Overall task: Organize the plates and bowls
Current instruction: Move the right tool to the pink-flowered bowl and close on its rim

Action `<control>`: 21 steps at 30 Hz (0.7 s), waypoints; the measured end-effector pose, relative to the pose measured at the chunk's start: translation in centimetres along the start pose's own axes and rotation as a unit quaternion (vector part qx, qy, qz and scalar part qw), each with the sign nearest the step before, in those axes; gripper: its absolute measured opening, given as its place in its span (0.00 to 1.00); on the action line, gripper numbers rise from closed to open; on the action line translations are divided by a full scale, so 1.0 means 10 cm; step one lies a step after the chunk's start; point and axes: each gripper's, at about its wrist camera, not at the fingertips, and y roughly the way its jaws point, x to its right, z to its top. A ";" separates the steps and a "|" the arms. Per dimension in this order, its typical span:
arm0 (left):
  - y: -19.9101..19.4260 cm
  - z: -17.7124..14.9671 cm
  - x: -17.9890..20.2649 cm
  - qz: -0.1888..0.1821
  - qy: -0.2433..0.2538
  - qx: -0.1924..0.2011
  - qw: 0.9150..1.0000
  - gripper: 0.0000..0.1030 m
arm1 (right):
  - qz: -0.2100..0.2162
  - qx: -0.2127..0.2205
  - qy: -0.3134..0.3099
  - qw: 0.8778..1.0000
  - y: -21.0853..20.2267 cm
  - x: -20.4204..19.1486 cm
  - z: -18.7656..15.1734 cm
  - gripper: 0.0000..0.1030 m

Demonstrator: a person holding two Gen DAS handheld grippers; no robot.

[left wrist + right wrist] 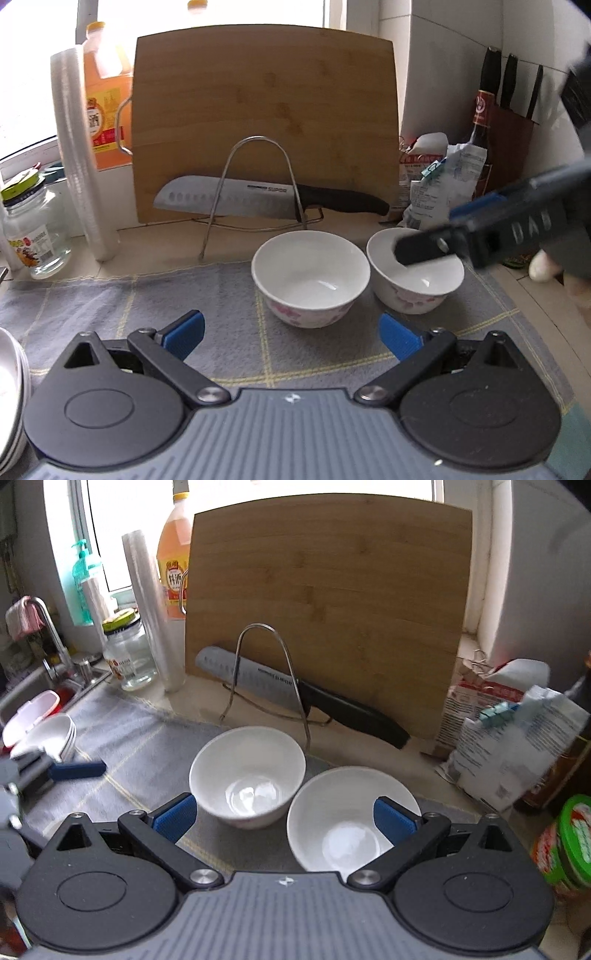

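Stack of white dishes [11,391] cut by the left frame edge. Right gripper [421,251], motion-blurred, covers part of the right bowl's [413,291] rim. Wire rack [258,184] crosses the knife [236,201] blade. Knife block [511,122] lower part hidden behind bags.

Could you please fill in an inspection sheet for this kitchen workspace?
Surface: grey checked mat on the counter.
Job's things: two white floral bowls, left bowl and right bowl, upright side by side; stacked dishes near the sink.
Clutter: knife, cutting board, jar, packets.
Grippers: left hand-held gripper open, short of the bowls; right hand-held gripper open over the right bowl.
Cables: nothing seen.
Surroundings: window, tiled wall.
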 end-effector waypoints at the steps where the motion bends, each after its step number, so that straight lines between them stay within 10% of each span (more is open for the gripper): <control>1: 0.04 0.00 0.03 0.004 0.000 -0.002 1.000 0.98 | 0.009 -0.002 0.001 1.000 0.03 0.03 0.04 1.00; 21: 0.67 0.02 0.16 0.009 0.006 -0.042 0.999 0.97 | 0.069 -0.060 -0.048 0.995 0.89 0.09 0.45 1.00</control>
